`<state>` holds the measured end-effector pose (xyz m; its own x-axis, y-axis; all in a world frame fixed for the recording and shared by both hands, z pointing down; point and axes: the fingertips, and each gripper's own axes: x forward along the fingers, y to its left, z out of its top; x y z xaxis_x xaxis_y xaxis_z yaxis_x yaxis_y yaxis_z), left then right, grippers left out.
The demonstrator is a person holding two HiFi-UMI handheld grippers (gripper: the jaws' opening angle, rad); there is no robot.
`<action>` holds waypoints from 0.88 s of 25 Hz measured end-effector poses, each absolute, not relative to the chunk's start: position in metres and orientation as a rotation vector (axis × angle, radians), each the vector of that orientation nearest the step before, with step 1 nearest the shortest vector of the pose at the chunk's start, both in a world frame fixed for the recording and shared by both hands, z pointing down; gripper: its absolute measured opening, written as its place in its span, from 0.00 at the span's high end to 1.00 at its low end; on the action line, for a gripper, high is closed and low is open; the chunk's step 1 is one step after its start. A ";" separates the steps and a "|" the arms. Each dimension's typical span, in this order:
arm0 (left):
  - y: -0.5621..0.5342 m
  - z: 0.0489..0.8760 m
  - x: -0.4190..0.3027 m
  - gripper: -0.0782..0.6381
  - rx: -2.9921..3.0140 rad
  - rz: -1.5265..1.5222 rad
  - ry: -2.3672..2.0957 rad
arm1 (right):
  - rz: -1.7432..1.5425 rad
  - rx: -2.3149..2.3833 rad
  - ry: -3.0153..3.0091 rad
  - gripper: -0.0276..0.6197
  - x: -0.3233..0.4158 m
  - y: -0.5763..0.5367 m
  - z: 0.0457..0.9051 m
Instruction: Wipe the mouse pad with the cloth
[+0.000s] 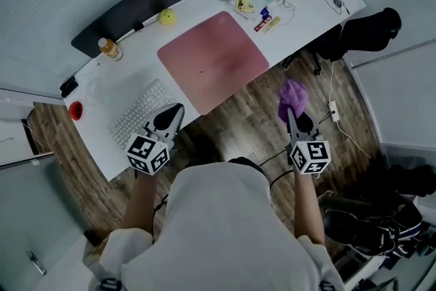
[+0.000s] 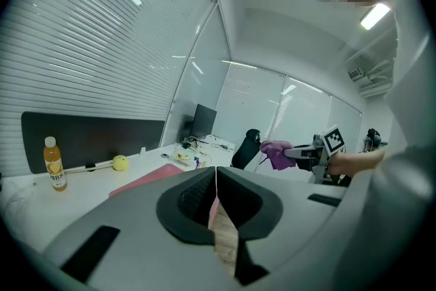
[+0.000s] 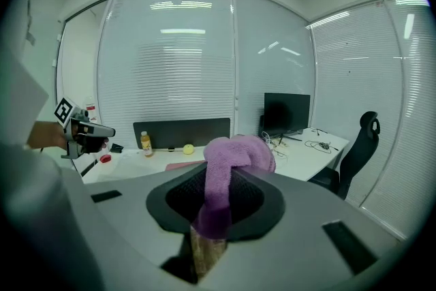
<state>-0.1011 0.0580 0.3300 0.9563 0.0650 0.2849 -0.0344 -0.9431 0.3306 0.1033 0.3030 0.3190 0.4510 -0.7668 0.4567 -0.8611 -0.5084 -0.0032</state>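
Observation:
A pink mouse pad (image 1: pixel 214 58) lies on the white desk (image 1: pixel 310 7), beyond both grippers. My right gripper (image 1: pixel 293 114) hovers over the wooden floor off the desk's front edge, shut on a purple cloth (image 1: pixel 293 96). The cloth (image 3: pixel 230 170) bunches up between the jaws of the right gripper (image 3: pixel 218 182) in its own view. My left gripper (image 1: pixel 175 110) hangs over the desk's front edge beside the keyboard, shut with nothing in it. In the left gripper view the left gripper (image 2: pixel 216 172) shows closed jaws, with the mouse pad (image 2: pixel 146 179) behind and the cloth (image 2: pixel 276 150) at the right.
A white keyboard (image 1: pixel 139 112) lies left of the pad. An orange bottle (image 1: pixel 109 48), a yellow ball (image 1: pixel 167 16) and a red object (image 1: pixel 75 110) stand on the desk. Small clutter and cables (image 1: pixel 262 0) sit by the monitor. A black chair (image 1: pixel 368 27) stands at the right.

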 end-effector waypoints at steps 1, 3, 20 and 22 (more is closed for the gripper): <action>0.054 0.331 -0.099 0.87 2.771 0.423 0.029 | 0.603 2.472 -1.408 0.83 0.105 0.300 0.320; 0.048 0.334 -0.095 0.87 2.770 0.431 0.039 | 0.612 2.465 -1.400 0.83 0.106 0.295 0.322; 0.049 0.341 -0.061 0.87 2.751 0.476 -0.051 | 0.656 2.384 -1.490 0.83 0.167 0.269 0.346; 0.049 0.345 -0.054 0.87 2.746 0.484 -0.100 | 0.660 2.344 -1.530 0.83 0.182 0.262 0.352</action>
<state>-0.0545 0.0494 0.3445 0.9392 -0.0088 0.3432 -0.1284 -0.9362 0.3272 0.1821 0.2615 0.3521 0.3404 -0.7917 0.5073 -0.9121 -0.4090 -0.0262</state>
